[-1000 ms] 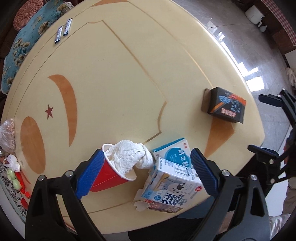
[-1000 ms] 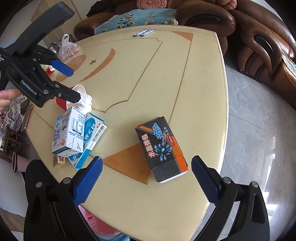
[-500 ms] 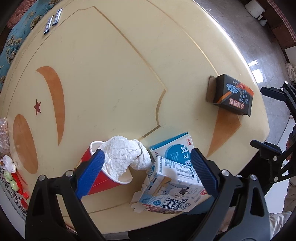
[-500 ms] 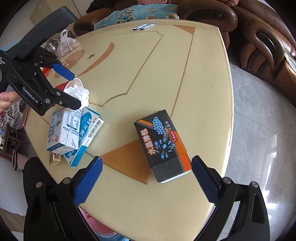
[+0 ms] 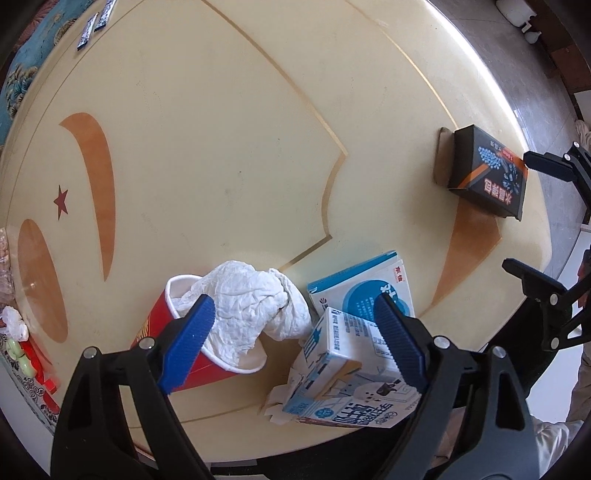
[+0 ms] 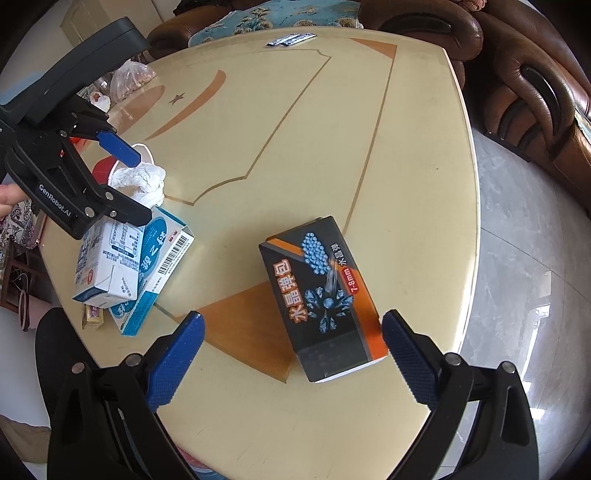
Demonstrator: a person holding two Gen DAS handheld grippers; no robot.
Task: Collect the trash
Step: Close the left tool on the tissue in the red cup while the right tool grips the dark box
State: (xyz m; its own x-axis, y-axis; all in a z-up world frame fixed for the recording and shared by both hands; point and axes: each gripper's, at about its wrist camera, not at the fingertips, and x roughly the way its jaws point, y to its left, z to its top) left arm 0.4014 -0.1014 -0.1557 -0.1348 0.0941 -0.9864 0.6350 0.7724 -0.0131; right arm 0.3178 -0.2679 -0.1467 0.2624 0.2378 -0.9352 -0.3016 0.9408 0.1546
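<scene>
A red paper cup (image 5: 177, 332) lies tilted on the cream table (image 5: 221, 147), stuffed with crumpled white tissue (image 5: 251, 306). Beside it lie a white milk carton (image 5: 347, 376) and a flat blue-and-white box (image 5: 362, 291). My left gripper (image 5: 295, 343) is open, hovering over the cup and carton. A black box with orange stripes (image 6: 325, 299) lies near the table's right edge. My right gripper (image 6: 291, 362) is open, just short of that box, its jaws wider than the box. The left gripper (image 6: 122, 184) also shows in the right wrist view, above the tissue (image 6: 144, 181).
Two small dark sachets (image 5: 94, 24) lie at the table's far edge. A plastic bag (image 6: 129, 77) and small items sit at the table's left rim. Brown leather sofas (image 6: 535, 85) stand beyond the table. Grey tiled floor (image 6: 535, 258) lies to the right.
My left gripper has moved closer over the cup and carton. My right gripper has moved closer to the black box. Both stay open.
</scene>
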